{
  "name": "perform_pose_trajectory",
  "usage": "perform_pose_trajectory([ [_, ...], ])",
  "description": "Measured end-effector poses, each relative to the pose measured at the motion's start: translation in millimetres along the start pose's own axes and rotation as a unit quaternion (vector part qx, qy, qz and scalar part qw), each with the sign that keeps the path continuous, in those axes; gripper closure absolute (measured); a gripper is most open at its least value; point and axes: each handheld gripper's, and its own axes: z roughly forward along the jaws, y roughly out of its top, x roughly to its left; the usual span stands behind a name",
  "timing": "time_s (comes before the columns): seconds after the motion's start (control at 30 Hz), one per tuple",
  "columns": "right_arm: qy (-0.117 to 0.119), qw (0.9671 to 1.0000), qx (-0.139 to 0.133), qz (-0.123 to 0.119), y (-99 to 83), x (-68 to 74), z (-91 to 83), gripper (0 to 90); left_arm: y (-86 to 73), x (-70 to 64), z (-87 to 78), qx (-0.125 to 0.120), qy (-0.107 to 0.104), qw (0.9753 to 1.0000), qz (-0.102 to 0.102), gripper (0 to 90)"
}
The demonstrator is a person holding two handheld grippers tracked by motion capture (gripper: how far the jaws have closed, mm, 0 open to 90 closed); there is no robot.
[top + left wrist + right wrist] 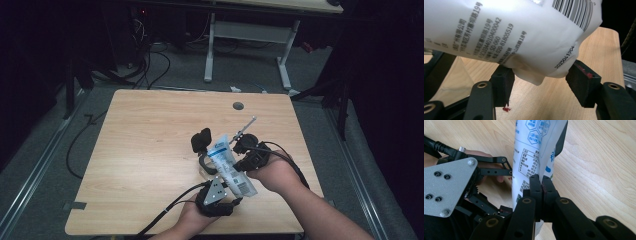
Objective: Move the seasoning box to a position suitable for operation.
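Note:
A white pouch [229,162] with blue print and a barcode is held above the wooden table [145,150]. My right gripper [240,166] comes in from the right and is shut on the pouch's side edge; in the right gripper view its jaws [541,183] pinch the pouch [529,150] flat. My left gripper [231,199] sits under the barcode end. In the left gripper view its black pads [502,83] stand apart, and the pouch's bottom corner [531,75] hangs between them.
A black object [201,140] with a curved stem stands just left of the pouch. A thin metal rod [247,124] sticks up beside the right gripper. A round hole [238,106] lies near the table's far edge. A white desk frame [247,37] stands behind.

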Motion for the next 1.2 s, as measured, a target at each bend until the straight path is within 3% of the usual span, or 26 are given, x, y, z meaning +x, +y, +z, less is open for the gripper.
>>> perform_pose_trajectory([
  [0.4,-0.001,1.0000,0.006,0.001,3.6,2.5,0.5,89.7,0.9,-2.4,1.3,0.001,0.010,0.9999,0.012,45.8],
  [0.63,0.002,1.0000,0.005,0.000,6.5,2.1,-4.3,89.6,5.2,-2.4,-0.4,-0.005,0.005,0.9999,0.012,46.4],
  [0.87,0.005,0.9999,0.013,-0.003,6.6,0.9,-2.8,89.6,5.7,-3.9,0.2,-0.001,-0.002,0.9997,0.024,47.4],
  [1.2,0.005,0.9998,0.020,-0.003,10.3,0.6,1.9,89.6,7.1,-5.6,0.9,0.006,-0.003,0.9997,0.024,47.6],
])
